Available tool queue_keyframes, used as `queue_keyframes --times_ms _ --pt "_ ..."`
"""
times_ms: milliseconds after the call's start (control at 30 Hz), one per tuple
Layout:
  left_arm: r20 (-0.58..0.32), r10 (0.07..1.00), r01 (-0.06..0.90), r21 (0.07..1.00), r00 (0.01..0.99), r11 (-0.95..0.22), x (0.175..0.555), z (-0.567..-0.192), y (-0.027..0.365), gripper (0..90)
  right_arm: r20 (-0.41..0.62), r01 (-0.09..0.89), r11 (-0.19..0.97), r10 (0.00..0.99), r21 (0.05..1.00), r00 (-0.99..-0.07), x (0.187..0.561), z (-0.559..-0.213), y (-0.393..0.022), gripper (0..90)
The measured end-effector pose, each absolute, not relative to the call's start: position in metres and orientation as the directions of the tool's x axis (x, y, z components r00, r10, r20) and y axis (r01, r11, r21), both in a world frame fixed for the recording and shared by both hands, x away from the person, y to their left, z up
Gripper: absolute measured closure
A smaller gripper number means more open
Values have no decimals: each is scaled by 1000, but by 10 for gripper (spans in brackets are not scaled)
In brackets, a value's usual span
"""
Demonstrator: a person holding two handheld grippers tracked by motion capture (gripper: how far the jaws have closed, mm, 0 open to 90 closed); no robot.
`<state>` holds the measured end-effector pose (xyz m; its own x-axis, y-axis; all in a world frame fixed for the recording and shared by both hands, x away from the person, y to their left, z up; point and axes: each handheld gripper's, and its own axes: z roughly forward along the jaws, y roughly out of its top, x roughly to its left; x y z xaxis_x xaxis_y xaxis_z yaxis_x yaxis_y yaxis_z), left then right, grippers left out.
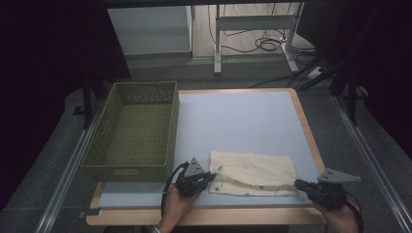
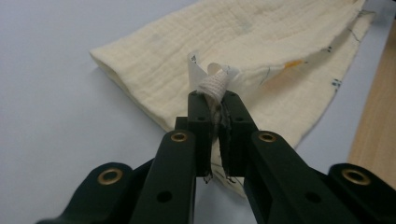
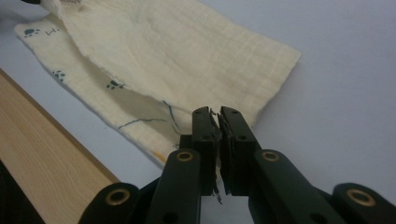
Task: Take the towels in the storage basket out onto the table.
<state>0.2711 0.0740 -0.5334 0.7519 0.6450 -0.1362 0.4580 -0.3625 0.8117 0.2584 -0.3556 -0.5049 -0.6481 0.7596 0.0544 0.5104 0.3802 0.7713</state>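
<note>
High view: a cream cloth (image 1: 252, 172) lies folded on the pale tabletop (image 1: 238, 121), near its front edge, at about 6 o'clock from the tabletop's centre. The left gripper (image 1: 210, 177) meets the cloth's left end at its front corner; the person's left hand (image 1: 176, 204) comes in from the bottom edge. The right gripper (image 1: 299, 184) sits at the cloth's right front corner, at 3 o'clock from the left one, with the right hand (image 1: 340, 216) behind it. A green woven basket (image 1: 133, 131) stands on the tabletop's left side, at 10 o'clock from the cloth and apart from it. Beyond the tabletop, at 12 o'clock, a desk frame (image 1: 252, 29) stands on the floor with cables lying under it.

Left gripper view: the fingers (image 2: 201, 116) are clenched on a corner of the cloth (image 2: 243, 42); a bunched bit of hem and a small white label (image 2: 195, 70) stick up above their tips. The rest of the cloth runs off toward 1 o'clock, lying flat. A strip of the tabletop's wooden edge (image 2: 373, 116) shows at 3 o'clock.

Right gripper view: the fingers (image 3: 233, 126) are clenched together, their tips at the cloth's (image 3: 177, 46) near corner; whether fabric sits between them cannot be told. The upper layer is plain cream; the lower layer, printed with small dark paw marks (image 3: 58, 73), lies uncovered toward 10 o'clock. The wooden edge (image 3: 42, 158) runs along 8 o'clock.
</note>
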Motion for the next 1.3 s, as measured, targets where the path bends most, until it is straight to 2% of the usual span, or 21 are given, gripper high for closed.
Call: queue_keyframes --times_ms 233,267,333,367,400,500,700,867,1133,1300 --pt "-162 620 464 807 768 -364 257 -535 79 836 71 519 373 757 769 -649 250 -512 -359 843" --pt "-171 613 472 799 771 -371 257 -536 79 803 73 521 375 756 767 -651 249 -513 -358 840" --pt "-180 610 480 794 772 -372 256 -538 80 674 76 529 382 754 758 -653 248 -515 -358 822" --pt "-184 614 488 789 768 -373 255 -539 82 674 76 529 382 754 758 -653 248 -515 -358 822" --pt "-190 621 501 780 761 -375 250 -540 87 599 82 534 377 756 757 -649 246 -516 -361 795" --pt "-187 637 513 773 747 -374 246 -540 94 554 88 534 361 763 765 -641 243 -512 -369 765" --pt "-172 708 560 745 685 -362 245 -536 114 552 90 541 327 791 775 -606 249 -504 -381 732" --pt "-175 729 572 747 662 -339 258 -532 110 583 81 539 326 797 777 -599 262 -502 -377 719" --pt "-161 752 560 767 639 -312 318 -510 79 618 67 542 327 809 774 -584 311 -494 -359 708" --pt "-157 760 569 760 630 -314 346 -509 68 623 54 546 334 816 769 -575 336 -492 -352 709"
